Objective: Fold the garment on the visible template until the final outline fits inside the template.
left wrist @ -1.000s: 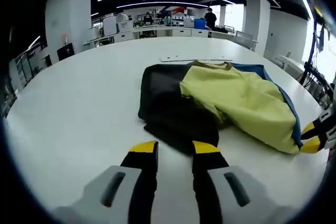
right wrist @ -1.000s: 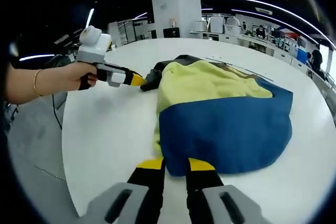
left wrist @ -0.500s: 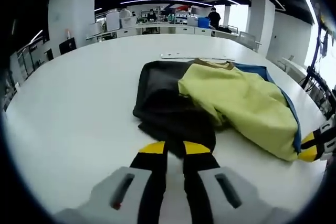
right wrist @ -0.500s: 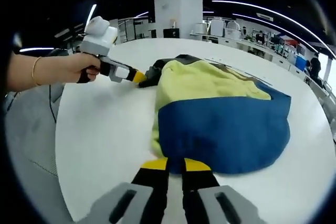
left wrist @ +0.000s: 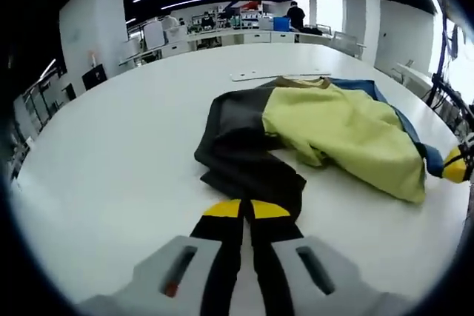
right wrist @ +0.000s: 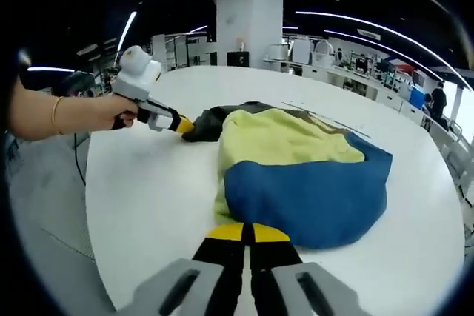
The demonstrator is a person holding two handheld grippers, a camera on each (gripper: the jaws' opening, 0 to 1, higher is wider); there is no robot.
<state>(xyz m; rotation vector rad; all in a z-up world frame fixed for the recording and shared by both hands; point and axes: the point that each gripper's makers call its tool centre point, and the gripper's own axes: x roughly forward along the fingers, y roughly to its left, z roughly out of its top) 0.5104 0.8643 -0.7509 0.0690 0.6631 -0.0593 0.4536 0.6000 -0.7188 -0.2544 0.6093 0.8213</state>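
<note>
Left gripper (left wrist: 246,209) low and level, yellow-tipped jaws pressed together, right gripper (right wrist: 247,232) likewise with jaws closed side by side, a hand (right wrist: 118,111) with a bracelet on its wrist wrapped around the left gripper's handle

Soft matt cloth garment (left wrist: 326,131) lies rumpled on the smooth, faintly glossy white table (left wrist: 111,168).

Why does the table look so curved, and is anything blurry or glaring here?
Left gripper view: the fisheye lens bows the white table; the garment is sharp, with a bright window at the right edge. Right gripper view: same bowing, ceiling light strips curve overhead, even light, soft shadows under the garment.
</note>
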